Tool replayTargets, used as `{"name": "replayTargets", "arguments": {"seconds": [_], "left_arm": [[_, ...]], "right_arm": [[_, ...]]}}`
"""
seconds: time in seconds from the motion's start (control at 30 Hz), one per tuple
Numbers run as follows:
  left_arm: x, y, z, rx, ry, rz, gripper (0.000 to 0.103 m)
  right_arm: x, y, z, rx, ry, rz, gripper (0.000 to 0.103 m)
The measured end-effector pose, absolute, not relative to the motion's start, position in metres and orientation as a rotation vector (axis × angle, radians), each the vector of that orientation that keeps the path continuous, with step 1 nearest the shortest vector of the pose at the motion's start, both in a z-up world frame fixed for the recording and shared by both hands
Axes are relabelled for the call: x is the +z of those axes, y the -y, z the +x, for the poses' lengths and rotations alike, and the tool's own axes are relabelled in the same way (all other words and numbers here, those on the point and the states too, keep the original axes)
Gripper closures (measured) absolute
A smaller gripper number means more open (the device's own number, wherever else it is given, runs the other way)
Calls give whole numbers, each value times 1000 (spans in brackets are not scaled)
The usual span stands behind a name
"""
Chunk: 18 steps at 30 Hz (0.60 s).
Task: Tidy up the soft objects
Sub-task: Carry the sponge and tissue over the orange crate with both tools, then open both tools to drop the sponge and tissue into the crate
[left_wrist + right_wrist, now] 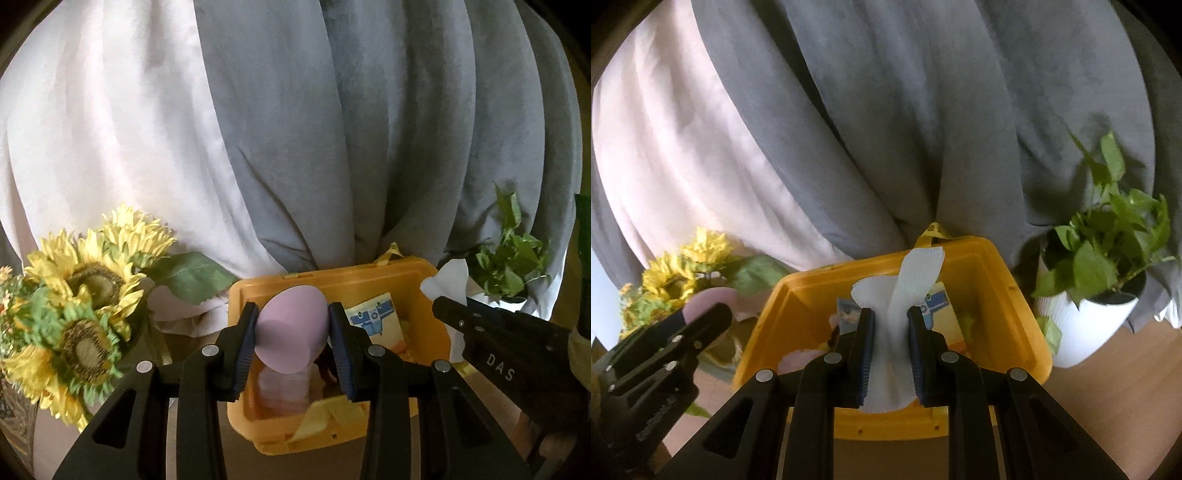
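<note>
Left gripper [293, 341] fingers clamp one pink sponge [291, 328]; right gripper [891, 354] fingers pinch one white cloth [897, 332], seemingly above one yellow bin [1008, 295].

The yellow box [1008, 295] stands open at the top, so a gripper can pass down into it, though a card [376, 321] and other soft things already take up part of its floor. Both loaded grippers hang over the opening, close together. Left of the box the sunflowers [81, 295] crowd in; right of it the potted plant [1100, 258] stands close. Behind, the grey curtain [923, 110] closes off the back. Bare wooden floor [1126, 387] lies at the right.
</note>
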State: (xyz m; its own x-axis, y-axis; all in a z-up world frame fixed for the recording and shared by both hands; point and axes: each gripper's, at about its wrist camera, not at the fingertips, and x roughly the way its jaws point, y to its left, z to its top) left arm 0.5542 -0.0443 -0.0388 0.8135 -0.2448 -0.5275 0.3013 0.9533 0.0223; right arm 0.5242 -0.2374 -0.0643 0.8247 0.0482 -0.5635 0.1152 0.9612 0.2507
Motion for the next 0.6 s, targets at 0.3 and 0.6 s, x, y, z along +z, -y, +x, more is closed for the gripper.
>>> {"name": "replayTargets", "arguments": {"seconds": [0.3, 0.6], "left_arm": [[-61, 58, 592, -312, -611, 134, 65], [-82, 68, 614, -314, -666, 172, 63]], "right_arm": [[-83, 247, 572, -39, -715, 228, 83], [-105, 250, 600, -36, -805, 203, 83]]}}
